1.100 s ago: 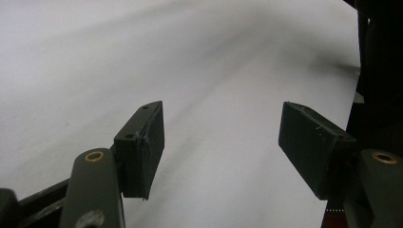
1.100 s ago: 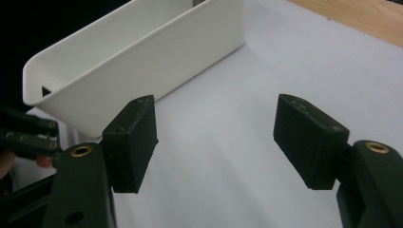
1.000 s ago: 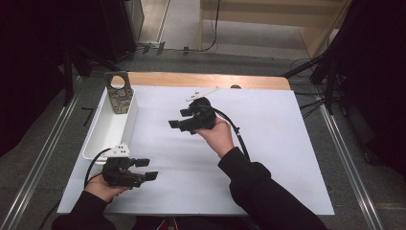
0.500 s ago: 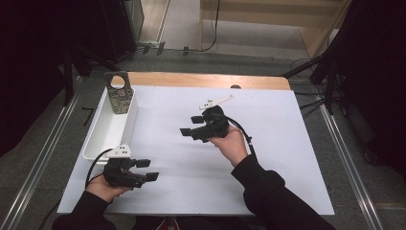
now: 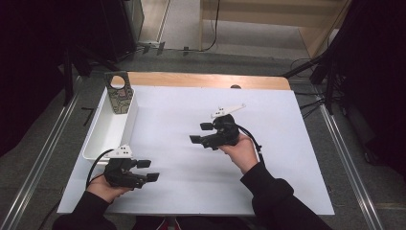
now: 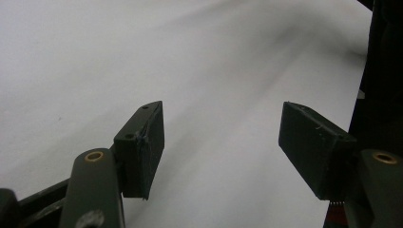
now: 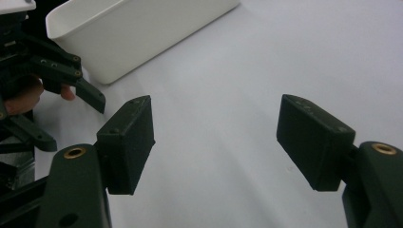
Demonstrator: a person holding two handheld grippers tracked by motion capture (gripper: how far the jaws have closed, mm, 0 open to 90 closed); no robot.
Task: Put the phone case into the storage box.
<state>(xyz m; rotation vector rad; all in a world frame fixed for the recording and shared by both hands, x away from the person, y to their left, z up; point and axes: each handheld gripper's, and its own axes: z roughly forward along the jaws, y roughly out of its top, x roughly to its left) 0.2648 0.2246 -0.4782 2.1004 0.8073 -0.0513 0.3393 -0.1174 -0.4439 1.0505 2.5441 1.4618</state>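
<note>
My left gripper [image 5: 148, 170] rests low over the near left of the white table sheet [image 5: 287, 143], held in a hand. Its jaws point right and stand open with nothing between them. The left gripper view has the same gripper [image 6: 221, 142] over bare white surface. My right gripper [image 5: 201, 133] hovers over the middle of the sheet with its jaws pointing left. They are open and empty, as the right gripper view [image 7: 216, 142] confirms. That view also catches the left gripper [image 7: 73, 126] farther off at its left edge.
A white tray [image 5: 107, 132] lies along the sheet's left edge, with a patterned carton [image 5: 119, 93] upright at its far end. The tray's wall [image 7: 138, 33] sits ahead of my right gripper. Bare wood [image 5: 206, 80] lies beyond the sheet's far edge.
My right gripper has moved right and toward the person, away from the tray. The left gripper has stayed where it was.
</note>
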